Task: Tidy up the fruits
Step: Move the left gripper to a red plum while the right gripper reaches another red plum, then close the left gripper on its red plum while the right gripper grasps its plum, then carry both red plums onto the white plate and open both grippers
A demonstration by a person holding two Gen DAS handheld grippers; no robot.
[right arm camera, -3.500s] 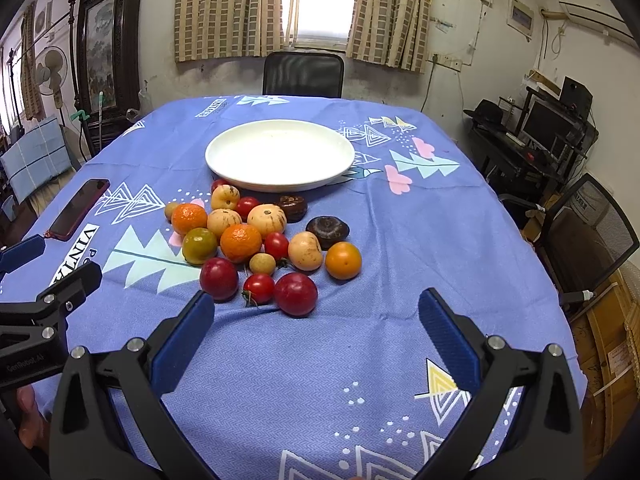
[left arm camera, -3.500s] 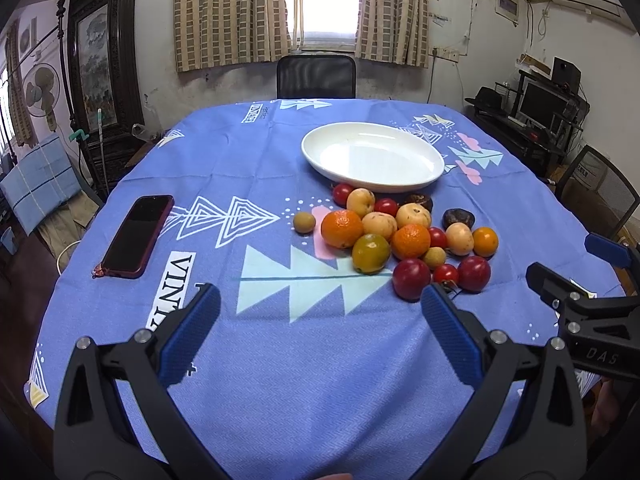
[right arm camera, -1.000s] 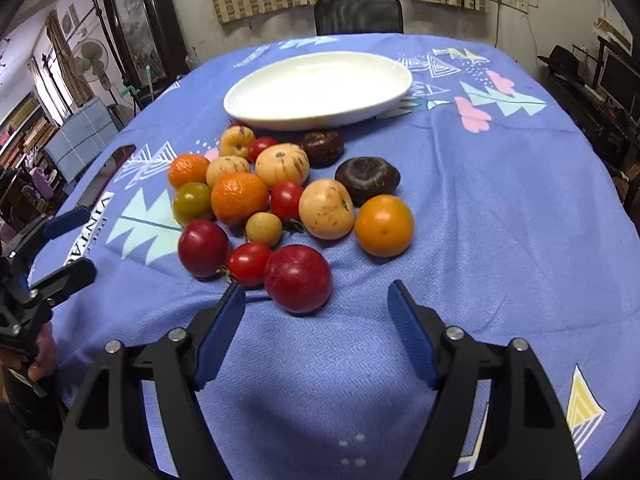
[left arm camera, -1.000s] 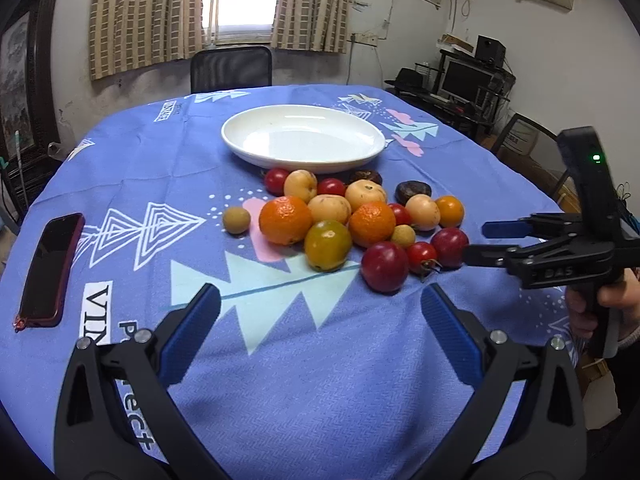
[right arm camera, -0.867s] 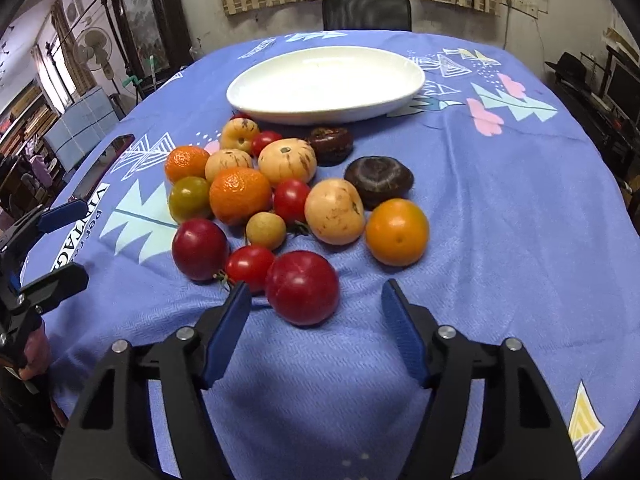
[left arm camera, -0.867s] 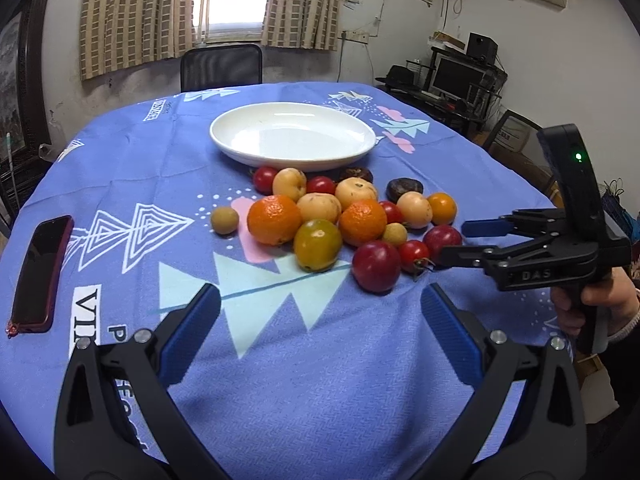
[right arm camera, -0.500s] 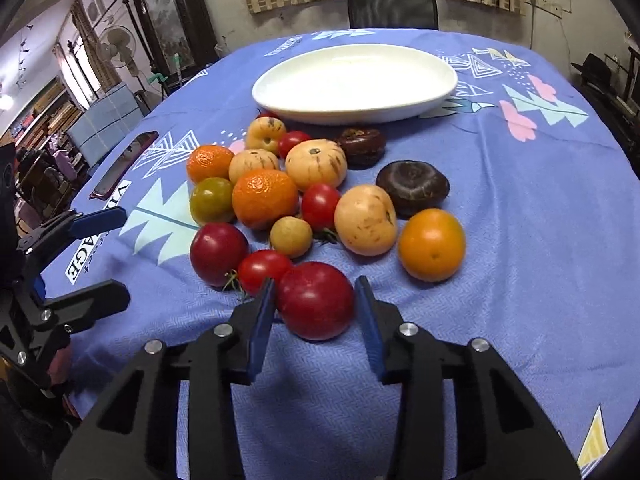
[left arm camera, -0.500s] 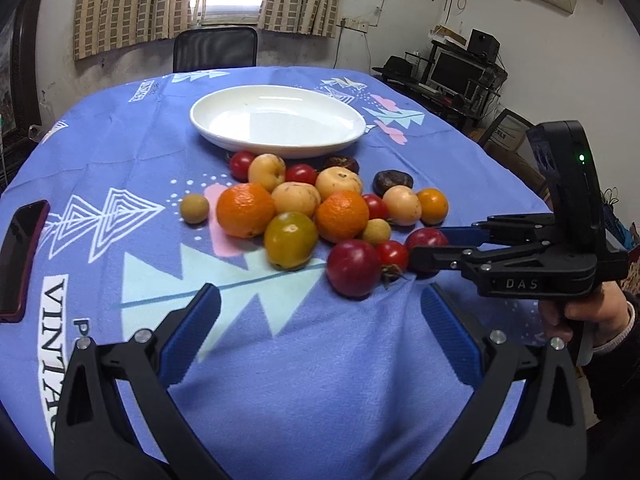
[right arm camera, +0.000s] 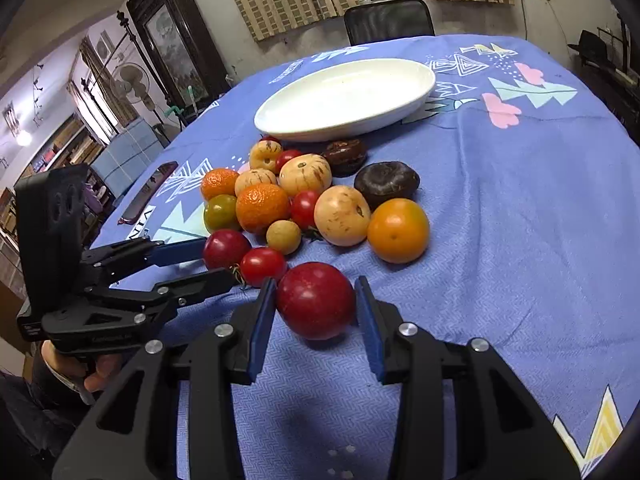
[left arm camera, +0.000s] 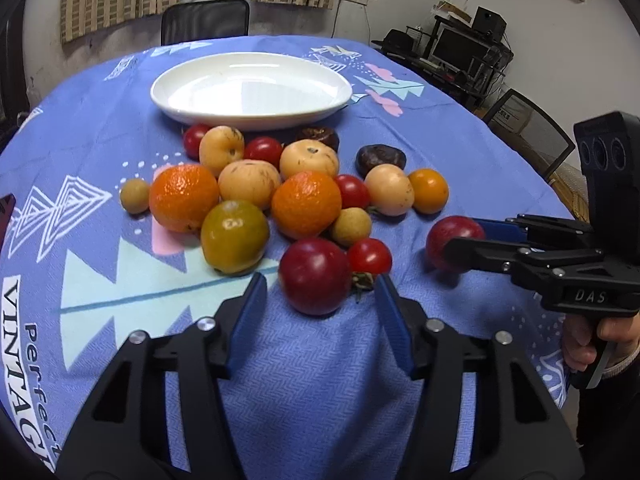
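A pile of mixed fruit (left arm camera: 304, 204) lies on the blue tablecloth in front of an empty white plate (left arm camera: 256, 122). In the right wrist view my right gripper (right arm camera: 316, 316) is shut on a big red fruit (right arm camera: 316, 304) at the pile's near edge, both pads against its sides. From the left wrist view the same fruit (left arm camera: 452, 244) sits slightly apart from the pile in that gripper (left arm camera: 466, 236). My left gripper (left arm camera: 320, 312) is open, its fingers either side of a dark red fruit (left arm camera: 314, 276) with gaps on both sides. A small red tomato (left arm camera: 370, 256) touches that fruit.
Oranges, pale yellow fruits, small tomatoes and two dark brown fruits crowd between the grippers and the plate (right arm camera: 340, 130). A phone (right arm camera: 148, 192) lies near the table's left side. A black chair (left arm camera: 204, 20) stands beyond the far edge. A hand (left arm camera: 580, 348) holds the right gripper's handle.
Both grippers moved forward to the pile and narrowed. The right one has shut on the big red fruit and drawn it slightly away; the left one now straddles the dark red fruit.
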